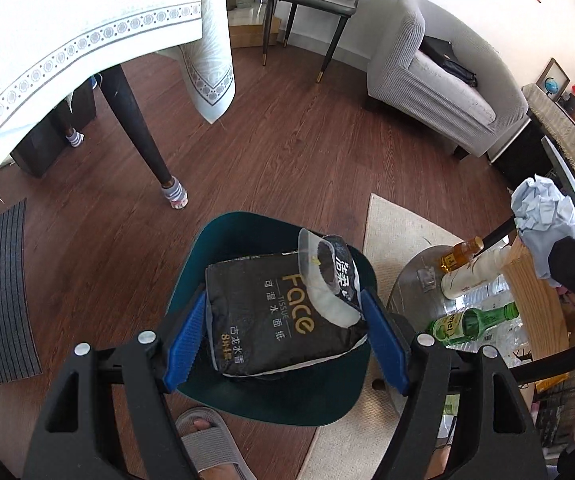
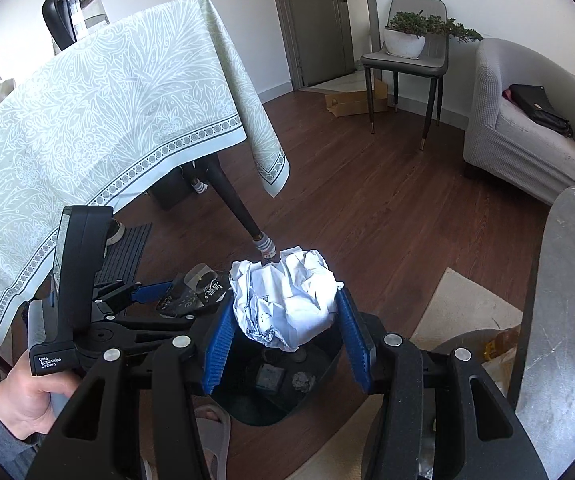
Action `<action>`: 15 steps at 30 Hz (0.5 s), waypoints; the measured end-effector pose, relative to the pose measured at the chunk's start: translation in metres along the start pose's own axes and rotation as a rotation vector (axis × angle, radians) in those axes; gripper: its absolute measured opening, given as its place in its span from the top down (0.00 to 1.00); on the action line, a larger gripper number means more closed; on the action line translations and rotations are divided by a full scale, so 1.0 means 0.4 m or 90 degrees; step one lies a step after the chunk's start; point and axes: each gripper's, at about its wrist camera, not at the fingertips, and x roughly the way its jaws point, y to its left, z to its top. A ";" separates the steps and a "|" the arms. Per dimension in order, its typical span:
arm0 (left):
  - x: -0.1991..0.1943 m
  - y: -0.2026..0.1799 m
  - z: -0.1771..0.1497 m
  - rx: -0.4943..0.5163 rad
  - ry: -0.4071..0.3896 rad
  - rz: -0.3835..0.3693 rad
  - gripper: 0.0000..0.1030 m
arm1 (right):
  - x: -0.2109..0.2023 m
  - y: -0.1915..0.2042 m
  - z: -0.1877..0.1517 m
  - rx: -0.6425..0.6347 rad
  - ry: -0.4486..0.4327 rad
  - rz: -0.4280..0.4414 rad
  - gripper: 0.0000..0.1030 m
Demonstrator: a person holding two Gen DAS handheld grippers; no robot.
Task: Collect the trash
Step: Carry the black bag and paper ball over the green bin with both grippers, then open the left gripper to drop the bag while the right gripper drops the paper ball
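Observation:
My left gripper (image 1: 285, 334) is shut on a black tissue pack (image 1: 275, 316) printed "Face" and holds it above the dark green trash bin (image 1: 327, 404) on the floor. My right gripper (image 2: 287, 330) is shut on a crumpled white paper ball (image 2: 287, 300) and holds it over the same bin (image 2: 319, 380). The paper ball also shows at the right edge of the left wrist view (image 1: 547, 216). The left gripper with the pack (image 2: 195, 292) shows to the left in the right wrist view. Small bits of trash lie on the bin's floor.
A table with a pale green cloth (image 2: 87, 120) stands at the left, its dark leg (image 1: 139, 136) near the bin. A round side table (image 1: 419, 276) holds bottles, among them a green one (image 1: 471, 322). A grey armchair (image 1: 439, 80), a chair (image 2: 407, 60) and a beige rug (image 1: 391, 224) lie beyond. My slippered foot (image 1: 207, 440) is by the bin.

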 end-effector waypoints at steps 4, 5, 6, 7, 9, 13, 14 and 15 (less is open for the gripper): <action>0.030 0.014 -0.026 0.002 0.016 0.011 0.26 | 0.033 -0.003 0.000 0.007 0.017 -0.002 0.51; 0.034 0.012 -0.029 0.004 0.022 0.013 0.26 | 0.042 -0.005 0.000 0.010 0.022 -0.004 0.51; 0.039 0.010 -0.033 0.008 0.028 0.018 0.26 | 0.049 -0.007 -0.004 0.014 0.027 -0.004 0.51; 0.048 0.013 -0.035 0.014 0.035 0.023 0.26 | 0.058 -0.009 -0.005 0.018 0.031 -0.003 0.51; 0.058 0.017 -0.042 0.021 0.042 0.029 0.26 | 0.073 -0.011 -0.010 0.023 0.039 -0.003 0.51; 0.080 0.035 -0.057 0.026 0.060 0.042 0.24 | 0.106 -0.007 -0.019 0.024 0.056 -0.007 0.51; 0.084 0.042 -0.059 0.023 0.065 0.044 0.24 | 0.116 -0.006 -0.022 0.022 0.063 -0.008 0.51; 0.087 0.047 -0.060 0.020 0.070 0.046 0.23 | 0.127 -0.005 -0.026 0.021 0.069 -0.010 0.51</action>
